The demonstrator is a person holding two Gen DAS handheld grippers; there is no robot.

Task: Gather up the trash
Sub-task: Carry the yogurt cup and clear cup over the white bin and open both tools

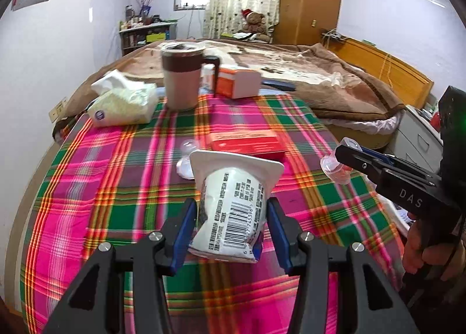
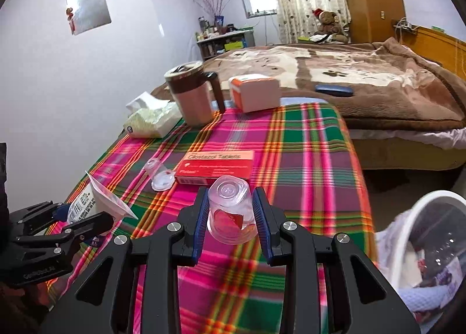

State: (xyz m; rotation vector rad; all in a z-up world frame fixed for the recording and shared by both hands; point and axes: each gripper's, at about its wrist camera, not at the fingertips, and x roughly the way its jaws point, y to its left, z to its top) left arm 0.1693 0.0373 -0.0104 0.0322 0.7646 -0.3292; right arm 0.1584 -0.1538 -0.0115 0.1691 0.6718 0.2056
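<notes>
Now both grippers up over a table draped in a pink, green and orange plaid tablecloth point(image 1: 102, 176), each one carrying trash. Left gripper point(image 1: 230, 217) pinching a white yogurt cup point(image 1: 233, 203) between its blue pads point(image 1: 183, 232), cup tipped on its side with the barcode label facing the camera and the square rim pointing away. Right gripper point(image 2: 230, 211) clamped on a small clear plastic cup point(image 2: 230, 211), turned base-outward, with something red inside. From the left wrist view, right gripper also visible at the right edge, held by a hand point(image 1: 425, 246), its cup poking out past the fingertips.

Left on the cloth: a second clear plastic cup point(image 2: 159, 173) lying on its side, just beside a red box marked Cilostazol Tablets point(image 2: 215, 166). Farther back, a beige and brown lidded mug point(image 2: 192, 92) with a dark handle, an orange and white box point(image 2: 253, 92) near it, and a soft pack of tissues point(image 2: 151, 121) at the far left corner of the table.

Behind the table, a bed under a brown blanket point(image 2: 364, 77), a dark case point(image 2: 333, 90) lying on it. At the lower right of the right wrist view, a white-rimmed trash bin point(image 2: 407, 217) with a liner, beside the table and below its edge.
</notes>
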